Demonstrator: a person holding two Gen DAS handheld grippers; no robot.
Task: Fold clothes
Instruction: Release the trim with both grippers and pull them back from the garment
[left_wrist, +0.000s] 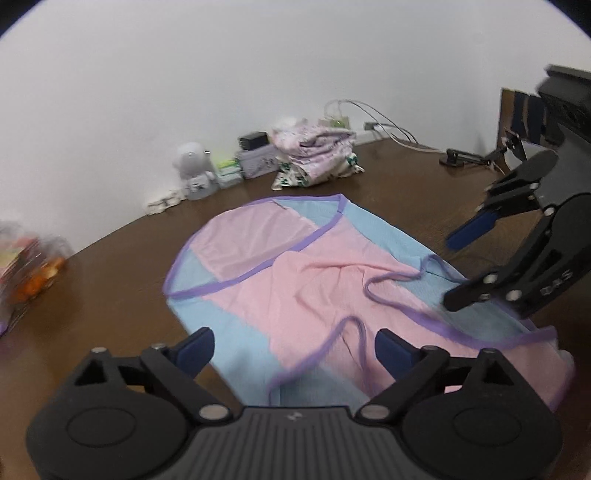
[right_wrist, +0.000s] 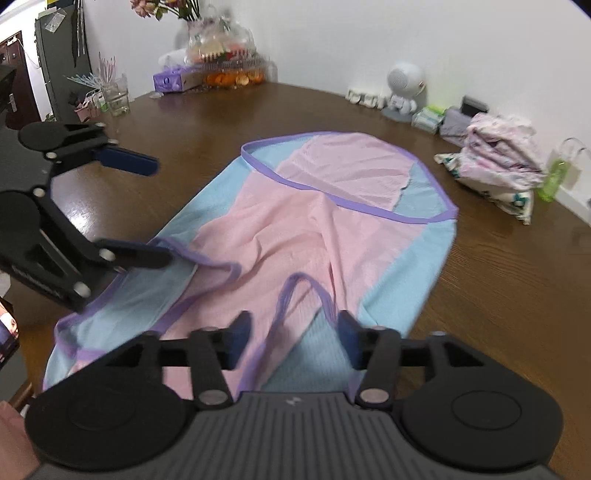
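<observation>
A pink-and-blue garment (left_wrist: 314, 273) lies spread on the brown counter (left_wrist: 110, 295). The left hand-held gripper (left_wrist: 295, 350) and right hand-held gripper (right_wrist: 291, 338) hover over its near edge, jaws spread, apparently gripping nothing.

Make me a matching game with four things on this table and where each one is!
Things:
1. pink and blue garment
2. white robot toy
3. pile of folded clothes
4. oranges

Places and states:
A. at the far left end of the table, beside a purple box
B. spread flat in the middle of the table
C. near the wall, on the right side of the table
D. standing by the wall, next to small white figures

Pairs: 1-B, 2-D, 3-C, 4-A
</observation>
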